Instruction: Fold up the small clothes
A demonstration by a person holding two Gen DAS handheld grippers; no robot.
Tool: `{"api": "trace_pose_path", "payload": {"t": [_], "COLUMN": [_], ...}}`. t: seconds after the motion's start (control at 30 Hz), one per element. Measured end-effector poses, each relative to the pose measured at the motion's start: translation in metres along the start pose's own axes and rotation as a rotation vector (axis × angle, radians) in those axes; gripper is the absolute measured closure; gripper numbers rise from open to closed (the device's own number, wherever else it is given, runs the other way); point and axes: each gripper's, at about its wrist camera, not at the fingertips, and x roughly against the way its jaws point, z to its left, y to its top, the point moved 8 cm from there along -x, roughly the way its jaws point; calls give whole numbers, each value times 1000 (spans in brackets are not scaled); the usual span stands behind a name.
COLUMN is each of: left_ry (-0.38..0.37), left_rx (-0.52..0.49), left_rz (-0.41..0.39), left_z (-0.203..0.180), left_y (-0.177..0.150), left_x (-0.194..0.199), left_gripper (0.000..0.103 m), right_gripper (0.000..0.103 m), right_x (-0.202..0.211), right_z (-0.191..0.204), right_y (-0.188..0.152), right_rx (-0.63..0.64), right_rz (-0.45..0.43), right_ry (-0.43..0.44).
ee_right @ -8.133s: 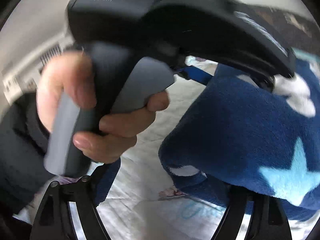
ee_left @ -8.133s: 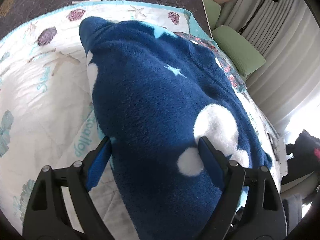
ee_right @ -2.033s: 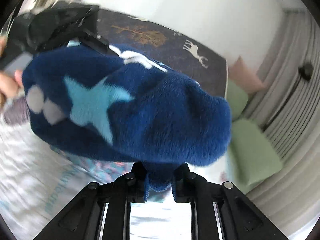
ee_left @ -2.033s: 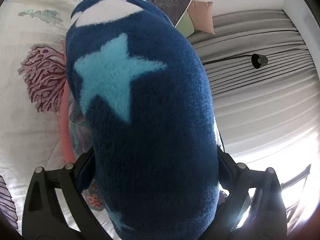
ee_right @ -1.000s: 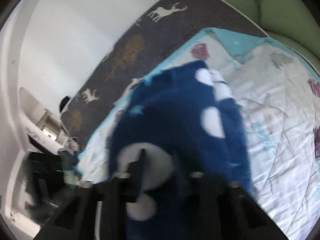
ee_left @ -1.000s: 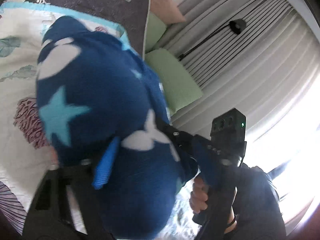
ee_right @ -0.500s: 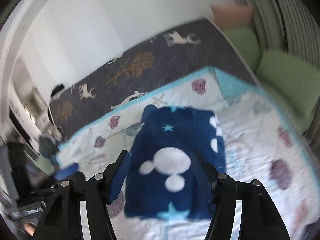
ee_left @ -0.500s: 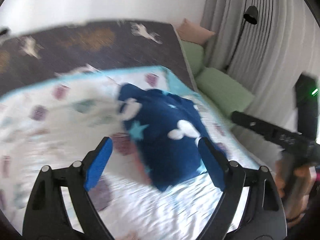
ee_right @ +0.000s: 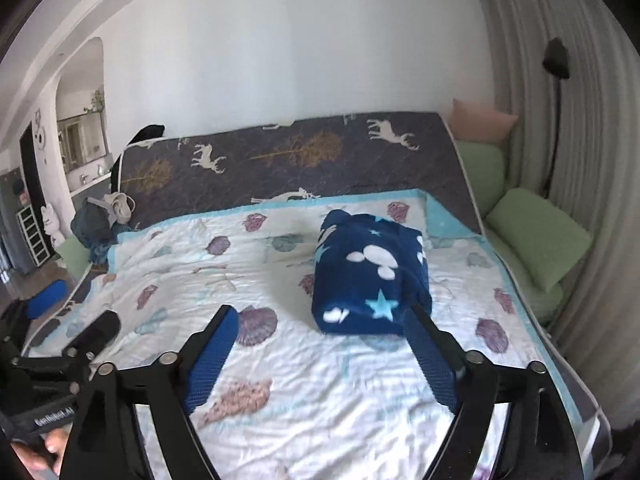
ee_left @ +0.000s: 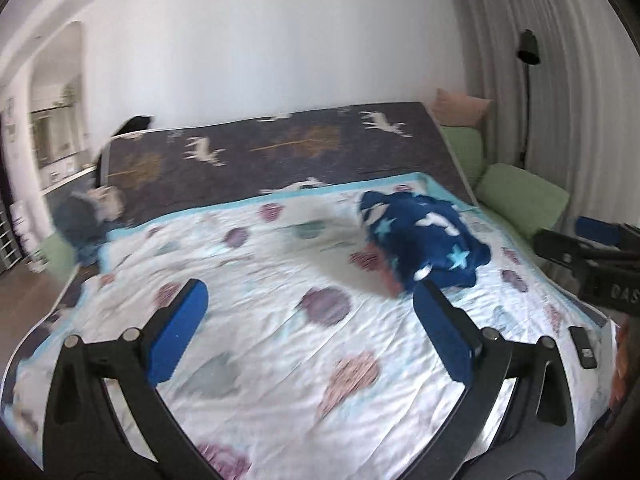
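Observation:
A folded dark blue fleece garment (ee_right: 368, 276) with white spots and light blue stars lies on the shell-print quilt (ee_right: 304, 384), toward the far right of the bed. It also shows in the left wrist view (ee_left: 424, 236), on top of other folded clothes with a pink edge. My left gripper (ee_left: 310, 320) is open and empty, well back from the garment. My right gripper (ee_right: 324, 344) is open and empty, also pulled back above the quilt.
A dark deer-print bed cover (ee_right: 288, 160) spans the head of the bed. Green cushions (ee_right: 536, 236) and a pink pillow (ee_right: 480, 124) line the right side by the curtain. A pile of clothes (ee_right: 100, 220) sits at the far left. A small black object (ee_left: 582, 346) lies near the right edge.
Both grippers have let go of the blue garment, which now rests on the bed. Both have pulled back and up, away from it, with jaws wide.

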Motion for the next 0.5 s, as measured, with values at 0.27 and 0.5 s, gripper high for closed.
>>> {"api": "trace_pose_path", "payload": {"t": [0.27,0.5], "left_ry": [9,-54], "left_rx": [151,90], "left_rz": [102,68], "left_z": [33,19], "left_y": [-81,-99], "left_x": [48,79], "left_gripper": [1,1], "right_gripper": [0,0], "right_x": [47,82], "right_z": [21,17], "right_y": [-75,-112], "right_rx": [18,-38], "right_rz": [-16,-42], "right_ry": [-63,-112]}}
